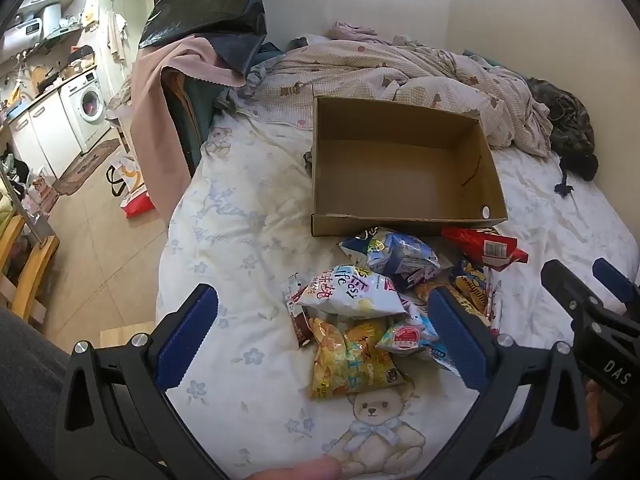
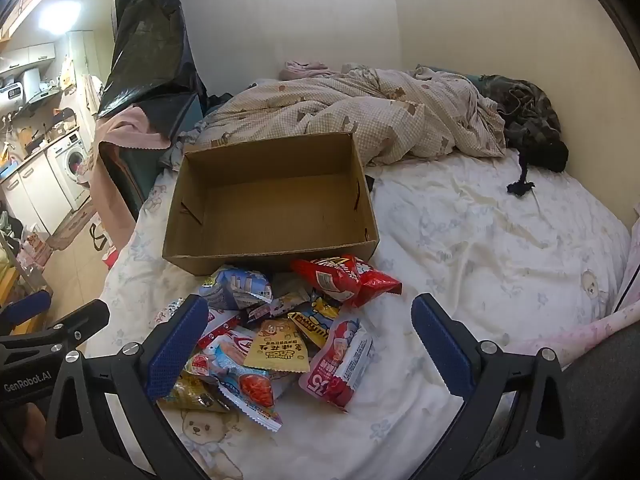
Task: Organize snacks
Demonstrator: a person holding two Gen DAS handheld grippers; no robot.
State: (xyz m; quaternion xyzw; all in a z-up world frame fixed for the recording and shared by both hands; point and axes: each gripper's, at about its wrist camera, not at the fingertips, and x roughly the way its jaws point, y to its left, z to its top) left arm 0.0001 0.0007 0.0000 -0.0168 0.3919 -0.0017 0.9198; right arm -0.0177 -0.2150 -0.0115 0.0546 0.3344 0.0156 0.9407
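Note:
An open brown cardboard box [image 1: 400, 168] [image 2: 272, 208] stands empty on the bed. A pile of snack packets lies just in front of it: a white packet [image 1: 352, 292], a yellow one [image 1: 352, 360], a blue one [image 1: 396, 256] [image 2: 240, 284], a red bag [image 1: 488, 248] [image 2: 344, 280], a pink pouch [image 2: 340, 364] and a yellow triangular packet [image 2: 276, 348]. My left gripper [image 1: 320, 340] is open and empty above the near packets. My right gripper [image 2: 308, 344] is open and empty above the pile; it also shows in the left wrist view [image 1: 588, 292].
The bed has a white bear-print sheet [image 2: 480, 240]. A rumpled checked duvet [image 2: 360, 120] and dark clothes [image 2: 524, 120] lie behind the box. A chair draped with pink cloth [image 1: 160, 112] stands at the bed's left. Kitchen units and a washing machine [image 1: 88, 104] are far left.

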